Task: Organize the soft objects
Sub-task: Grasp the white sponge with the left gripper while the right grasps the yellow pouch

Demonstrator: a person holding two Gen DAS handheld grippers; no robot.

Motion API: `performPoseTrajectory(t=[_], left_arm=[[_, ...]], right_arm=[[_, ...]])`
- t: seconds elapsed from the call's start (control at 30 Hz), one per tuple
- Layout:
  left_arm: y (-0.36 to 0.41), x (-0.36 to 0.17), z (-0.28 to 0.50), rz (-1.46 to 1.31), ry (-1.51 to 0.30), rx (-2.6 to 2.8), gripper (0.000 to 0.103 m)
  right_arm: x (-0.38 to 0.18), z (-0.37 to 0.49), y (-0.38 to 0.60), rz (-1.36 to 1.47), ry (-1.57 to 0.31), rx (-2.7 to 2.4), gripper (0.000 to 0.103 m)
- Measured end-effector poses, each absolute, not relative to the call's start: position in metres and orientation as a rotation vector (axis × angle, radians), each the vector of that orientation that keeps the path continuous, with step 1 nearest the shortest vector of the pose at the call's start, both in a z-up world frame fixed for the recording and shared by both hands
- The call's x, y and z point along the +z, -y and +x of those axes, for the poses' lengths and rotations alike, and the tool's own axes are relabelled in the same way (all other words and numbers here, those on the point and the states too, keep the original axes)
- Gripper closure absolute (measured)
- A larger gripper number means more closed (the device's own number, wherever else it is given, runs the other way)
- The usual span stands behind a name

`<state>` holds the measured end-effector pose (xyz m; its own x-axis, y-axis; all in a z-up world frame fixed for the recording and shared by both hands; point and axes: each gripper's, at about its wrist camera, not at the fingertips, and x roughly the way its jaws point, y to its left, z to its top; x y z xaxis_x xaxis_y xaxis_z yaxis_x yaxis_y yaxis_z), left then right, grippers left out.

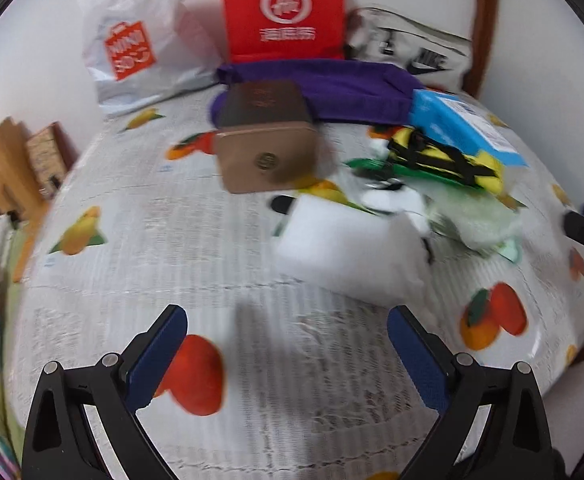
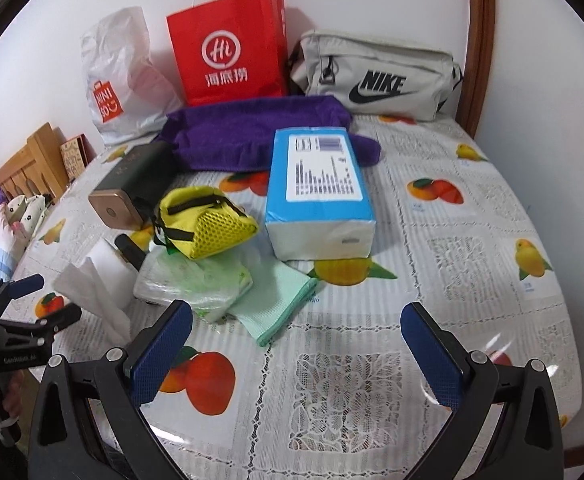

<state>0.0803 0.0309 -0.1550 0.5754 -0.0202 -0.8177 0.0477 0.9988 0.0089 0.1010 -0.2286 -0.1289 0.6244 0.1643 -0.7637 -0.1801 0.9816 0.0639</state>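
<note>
Hovering over the fruit-print tablecloth, the right gripper has its blue-padded fingers spread wide, with nothing between them. Just ahead of the left finger lies a green cloth, partly under a clear bag of green stuff. A yellow mesh pouch rests on that bag's far edge. Ahead, between the fingers' lines, sits a blue tissue pack, its far end on a purple towel. To the left of the bag stands a white tissue wad, and beyond it a brown box.

The left gripper is likewise wide apart and empty above the cloth; this view is blurred. The white wad lies just ahead of its right finger, not touching it. Beyond are the brown box, the pouch, the blue pack and the towel.

Against the wall stand a white plastic bag, a red paper bag and a grey Nike bag.
</note>
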Motion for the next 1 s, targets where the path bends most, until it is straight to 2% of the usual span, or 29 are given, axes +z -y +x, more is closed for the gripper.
performPoseTrajectory(t=[0.53,0.63,1.0], left_arm=[[-0.004,-0.171,0.123,0.067,-0.916,-0.178,0.002],[-0.008,-0.172,0.125,0.034,-0.920,-0.195,0.022],[-0.052,-0.159,0.110,-0.006,-0.900,-0.065,0.021]], right_arm=[[-0.152,0.116,0.216,-0.061,-0.930,0.202,0.001],[-0.153,0.117,0.214,-0.066,-0.925,0.220,0.001],[-0.138,0.132,0.200,-0.017,-0.862,0.340,0.001]])
